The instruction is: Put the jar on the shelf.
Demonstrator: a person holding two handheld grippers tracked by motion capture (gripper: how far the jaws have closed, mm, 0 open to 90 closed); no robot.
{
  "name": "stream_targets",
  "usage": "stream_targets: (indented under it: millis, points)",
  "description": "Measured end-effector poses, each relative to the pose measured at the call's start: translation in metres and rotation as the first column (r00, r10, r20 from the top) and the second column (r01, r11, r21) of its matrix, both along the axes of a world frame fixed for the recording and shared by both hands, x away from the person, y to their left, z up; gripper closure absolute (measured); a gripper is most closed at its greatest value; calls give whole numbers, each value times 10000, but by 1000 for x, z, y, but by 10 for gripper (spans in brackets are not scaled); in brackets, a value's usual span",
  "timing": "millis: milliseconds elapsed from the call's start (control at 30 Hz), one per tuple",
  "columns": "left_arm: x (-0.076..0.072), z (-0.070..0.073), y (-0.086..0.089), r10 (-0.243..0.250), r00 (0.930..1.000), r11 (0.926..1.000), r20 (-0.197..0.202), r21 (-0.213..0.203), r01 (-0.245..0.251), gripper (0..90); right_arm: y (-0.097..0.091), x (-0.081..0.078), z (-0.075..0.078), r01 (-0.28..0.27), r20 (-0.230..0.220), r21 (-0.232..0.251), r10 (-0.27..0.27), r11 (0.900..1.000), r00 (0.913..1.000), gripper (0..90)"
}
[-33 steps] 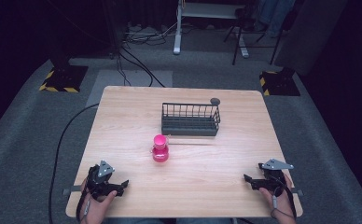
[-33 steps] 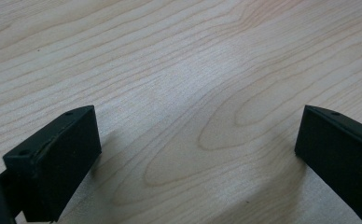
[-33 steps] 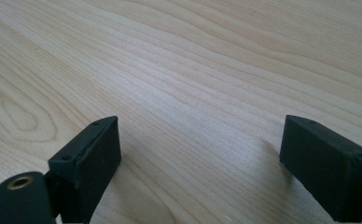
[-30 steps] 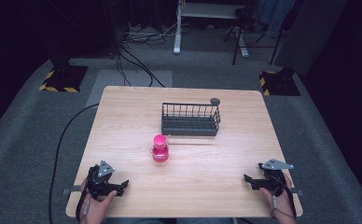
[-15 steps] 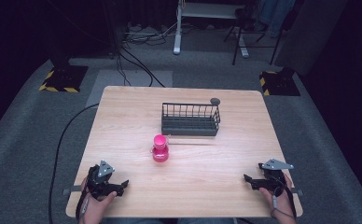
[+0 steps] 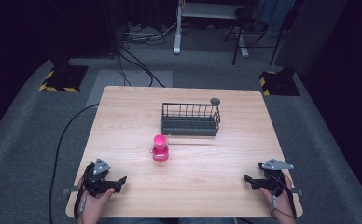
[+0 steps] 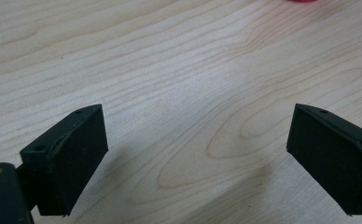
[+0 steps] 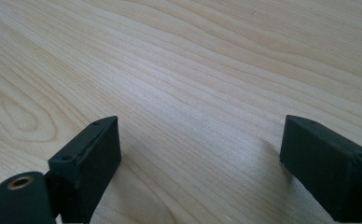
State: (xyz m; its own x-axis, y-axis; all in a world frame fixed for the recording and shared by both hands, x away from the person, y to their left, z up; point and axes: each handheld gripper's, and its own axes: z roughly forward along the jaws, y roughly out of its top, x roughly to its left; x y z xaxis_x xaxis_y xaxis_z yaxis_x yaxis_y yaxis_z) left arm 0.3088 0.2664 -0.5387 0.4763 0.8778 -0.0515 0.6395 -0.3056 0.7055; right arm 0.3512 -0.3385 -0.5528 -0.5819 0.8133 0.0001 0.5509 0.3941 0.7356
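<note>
A pink bottle (image 6: 160, 148) with a round cap stands upright near the middle of the wooden table (image 6: 216, 186). Behind it sits a dark wire basket (image 6: 190, 125). My left gripper (image 6: 119, 182) rests at the table's front left corner and points right, toward the table's middle. Its jaws have just been closing a little, and in the left gripper view the left gripper (image 7: 195, 112) is still open with only bare wood between the jaws. A sliver of the pink bottle (image 7: 300, 1) shows at that view's top edge. My right gripper (image 6: 247, 180) lies at the front right, open over bare wood (image 8: 198, 121).
A small dark round knob (image 6: 214, 101) sits at the basket's far right corner. A black cable (image 6: 62, 135) trails off the table's left side to the floor. Floor stands with yellow-black bases (image 6: 58, 79) and a desk frame (image 6: 177, 32) stand beyond the table's far edge.
</note>
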Motion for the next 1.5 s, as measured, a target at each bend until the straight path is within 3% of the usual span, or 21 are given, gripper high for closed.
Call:
stream_targets:
  millis: [567, 1300, 1500]
  points:
    - [-1, 30, 1, 162, 9996, 9992, 229, -364, -153, 67, 0, 0, 0, -8, 9, -16, 8, 10000, 10000, 120]
    - [10, 67, -11, -146, 9982, 9975, 573, -686, 186, 67, 2, 0, 0, 16, -15, -31, -16, 10000, 10000, 106]
    - [14, 77, -15, -258, 9970, 9980, 732, -564, 299, 66, 2, 0, 0, 17, -12, -31, -17, 10000, 10000, 105]
